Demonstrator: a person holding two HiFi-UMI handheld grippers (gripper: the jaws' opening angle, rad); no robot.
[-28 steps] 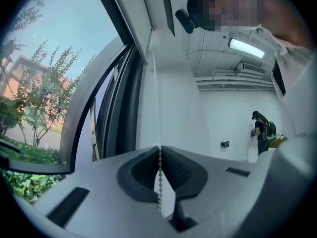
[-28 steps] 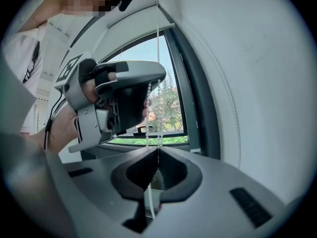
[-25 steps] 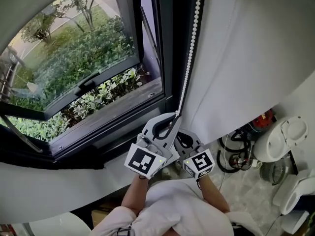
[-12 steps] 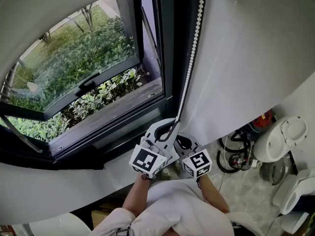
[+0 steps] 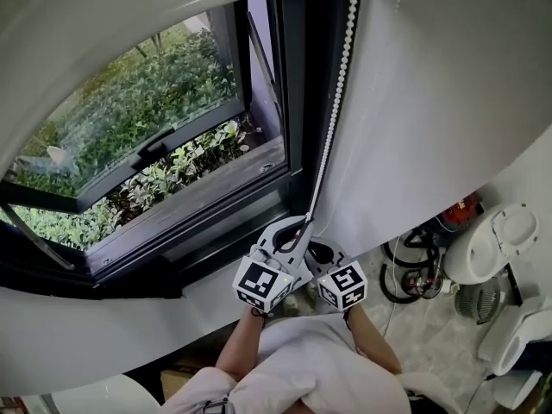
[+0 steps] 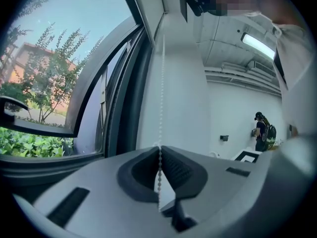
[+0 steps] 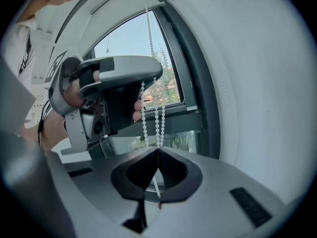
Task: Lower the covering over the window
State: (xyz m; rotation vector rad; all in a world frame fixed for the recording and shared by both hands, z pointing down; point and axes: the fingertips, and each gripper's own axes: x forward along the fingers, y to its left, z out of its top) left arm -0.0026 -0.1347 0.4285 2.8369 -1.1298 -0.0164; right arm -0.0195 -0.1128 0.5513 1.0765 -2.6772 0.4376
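The bead chain (image 5: 335, 102) hangs along the dark window frame (image 5: 297, 119), beside the white blind (image 5: 103, 33) that covers the top of the glass. The left gripper (image 5: 299, 224) points upward, its jaws pinching the chain. The right gripper (image 5: 321, 252), just below it, pinches the chain too. Coiled black cable (image 5: 405, 279) lies on the floor to the right.

Black cables (image 5: 398, 276) coil on the floor (image 5: 431, 339) just right of the right gripper (image 5: 321, 250); green shrubs (image 5: 147, 93) grow beyond it.

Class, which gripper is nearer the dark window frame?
Left. The left gripper grips the bead chain right beside the frame; the right gripper grips it lower down, farther from the frame.
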